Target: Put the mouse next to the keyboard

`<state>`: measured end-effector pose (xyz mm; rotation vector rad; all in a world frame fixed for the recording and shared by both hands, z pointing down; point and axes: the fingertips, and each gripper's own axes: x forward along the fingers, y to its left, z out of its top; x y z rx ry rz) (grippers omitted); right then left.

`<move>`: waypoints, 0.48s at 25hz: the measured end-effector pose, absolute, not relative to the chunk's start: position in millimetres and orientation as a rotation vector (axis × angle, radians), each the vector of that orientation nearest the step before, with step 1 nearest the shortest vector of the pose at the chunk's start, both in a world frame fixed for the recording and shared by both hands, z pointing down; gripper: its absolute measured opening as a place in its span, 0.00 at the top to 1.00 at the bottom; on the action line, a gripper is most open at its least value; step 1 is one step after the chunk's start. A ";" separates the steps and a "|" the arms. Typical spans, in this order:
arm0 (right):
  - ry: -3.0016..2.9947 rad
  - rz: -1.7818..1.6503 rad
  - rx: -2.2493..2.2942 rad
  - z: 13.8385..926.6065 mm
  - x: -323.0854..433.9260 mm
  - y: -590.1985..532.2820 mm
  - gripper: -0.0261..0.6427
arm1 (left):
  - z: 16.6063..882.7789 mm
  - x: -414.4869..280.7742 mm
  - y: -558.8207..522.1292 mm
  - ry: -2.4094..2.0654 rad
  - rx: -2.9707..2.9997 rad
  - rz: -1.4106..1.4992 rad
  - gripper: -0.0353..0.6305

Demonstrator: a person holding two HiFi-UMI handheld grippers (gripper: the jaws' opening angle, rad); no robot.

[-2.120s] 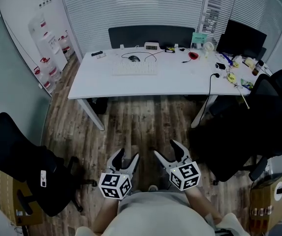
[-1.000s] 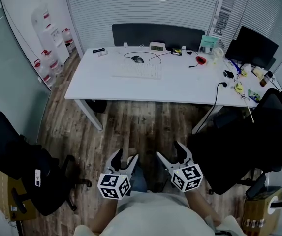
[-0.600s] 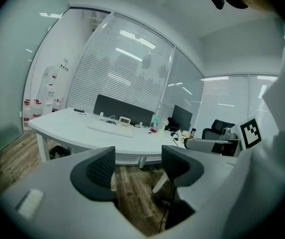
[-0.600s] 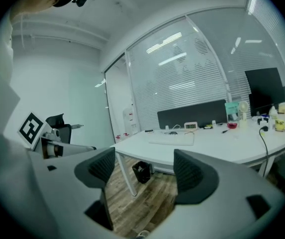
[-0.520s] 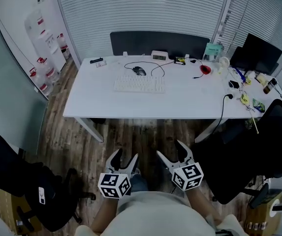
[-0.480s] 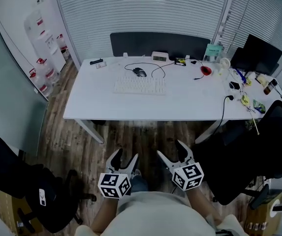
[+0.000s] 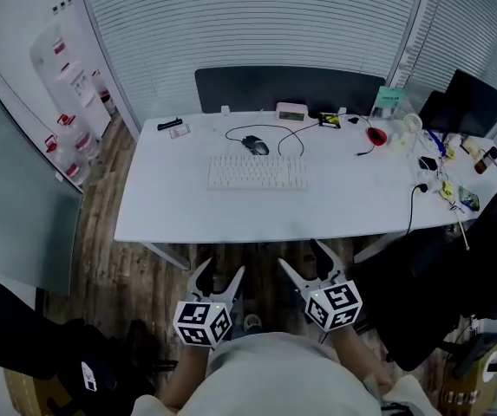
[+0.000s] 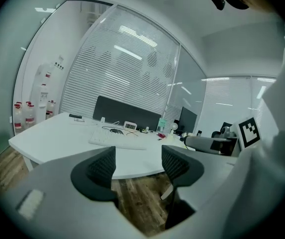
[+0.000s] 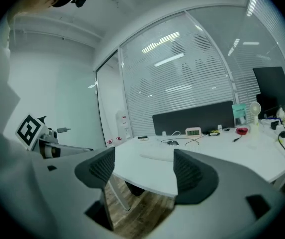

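Note:
A dark corded mouse (image 7: pixel 255 146) lies on the white desk (image 7: pixel 231 211), just behind the white keyboard (image 7: pixel 257 172) near its middle. The mouse (image 8: pixel 115 130) and keyboard (image 8: pixel 116 142) also show far off in the left gripper view; the mouse (image 9: pixel 172 143) and keyboard (image 9: pixel 158 155) likewise in the right gripper view. My left gripper (image 7: pixel 216 277) and right gripper (image 7: pixel 305 262) are held low in front of the desk's near edge, both open and empty.
A small clock (image 7: pixel 291 111), a red bowl (image 7: pixel 376 135), cables and small clutter sit along the desk's back and right end. A monitor (image 7: pixel 472 102) stands at far right. Black office chairs (image 7: pixel 456 267) flank me. Water bottles (image 7: pixel 68 150) stand by the left wall.
I have moved closer to the desk: it has grown and slid down the head view toward the grippers. Both grippers stay open and empty in the same pose.

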<state>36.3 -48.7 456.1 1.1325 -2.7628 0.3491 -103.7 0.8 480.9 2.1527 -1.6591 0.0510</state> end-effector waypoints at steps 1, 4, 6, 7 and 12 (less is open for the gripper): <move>-2.762 0.350 1.134 456.4 30.3 -56.1 0.44 | 481.4 -109.0 -7.1 -1.657 2.154 0.053 0.52; -2.762 0.354 1.138 458.2 14.3 -75.8 0.44 | 483.7 -123.0 -28.3 -1.651 2.156 0.058 0.52; -2.760 0.360 1.140 460.6 5.2 -87.0 0.44 | 485.7 -131.2 -39.3 -1.645 2.159 0.062 0.52; -2.760 0.364 1.141 461.9 0.9 -92.4 0.44 | 486.8 -135.3 -44.2 -1.642 2.160 0.063 0.52; -2.760 0.381 1.155 464.9 -18.6 -116.8 0.44 | 492.5 -155.8 -66.3 -1.630 2.156 0.071 0.52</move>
